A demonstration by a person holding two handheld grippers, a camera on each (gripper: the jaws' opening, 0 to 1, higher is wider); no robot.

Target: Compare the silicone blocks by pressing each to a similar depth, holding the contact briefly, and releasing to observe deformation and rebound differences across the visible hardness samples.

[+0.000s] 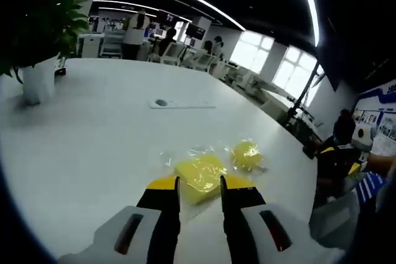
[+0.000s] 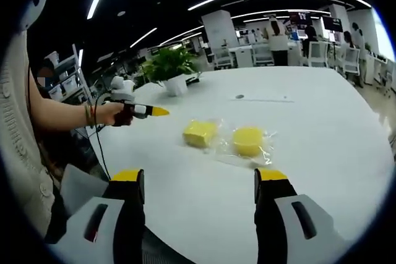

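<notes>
Left gripper view had my left gripper (image 1: 200,185), jaws narrowly parted, near the square yellow bagged silicone block (image 1: 199,176) at twelve o'clock; pressing looked unstarted, right gripper (image 2: 201,177) released.

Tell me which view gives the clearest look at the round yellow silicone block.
The right gripper view: the round yellow block lies in its clear wrap, unobstructed, beside the square yellow block. In the left gripper view the round block sits farther off and blurrier, behind the square one near the left hand-held gripper.
</notes>
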